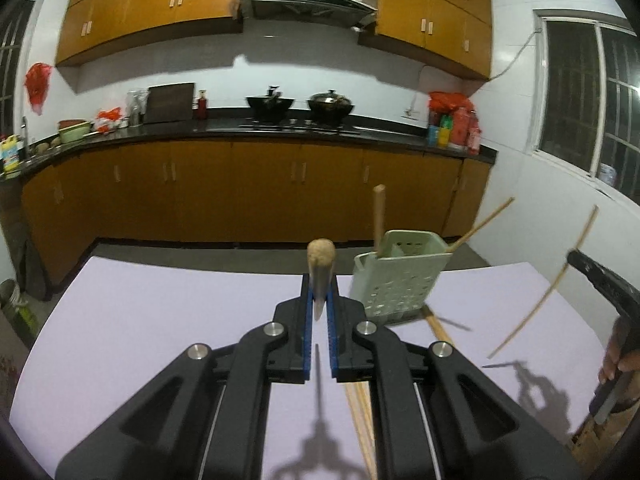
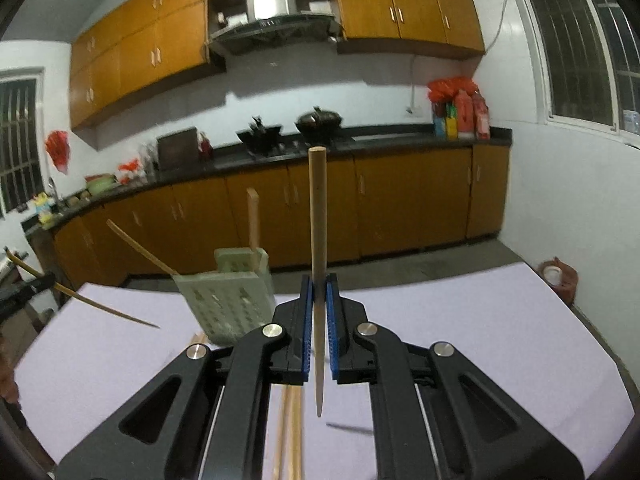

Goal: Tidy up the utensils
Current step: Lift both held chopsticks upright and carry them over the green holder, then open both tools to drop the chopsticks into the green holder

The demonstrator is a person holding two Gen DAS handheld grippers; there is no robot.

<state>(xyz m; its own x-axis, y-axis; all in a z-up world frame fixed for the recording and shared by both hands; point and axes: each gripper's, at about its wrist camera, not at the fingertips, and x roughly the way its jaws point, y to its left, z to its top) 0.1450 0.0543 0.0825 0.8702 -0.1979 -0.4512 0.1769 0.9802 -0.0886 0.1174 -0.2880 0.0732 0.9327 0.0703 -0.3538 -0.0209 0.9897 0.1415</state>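
Observation:
My left gripper (image 1: 319,284) is shut on a wooden chopstick (image 1: 320,258), seen end-on with its thick end towards the kitchen. My right gripper (image 2: 319,285) is shut on another chopstick (image 2: 318,220), held upright above the table. A pale green perforated utensil holder (image 1: 400,280) (image 2: 232,300) stands on the lilac table (image 1: 140,320) (image 2: 480,320). It holds one upright chopstick (image 1: 379,216) and one leaning chopstick (image 1: 482,222). Several loose chopsticks (image 1: 362,420) (image 2: 292,432) lie on the table below the grippers. Each view shows the other gripper at its edge, raised with its chopstick.
Beyond the table's far edge is a strip of floor, then wooden cabinets (image 1: 260,188) under a dark counter with two woks (image 1: 270,102). A person's hand (image 1: 616,360) holds the right gripper's handle. A bag (image 2: 558,276) sits on the floor at the right.

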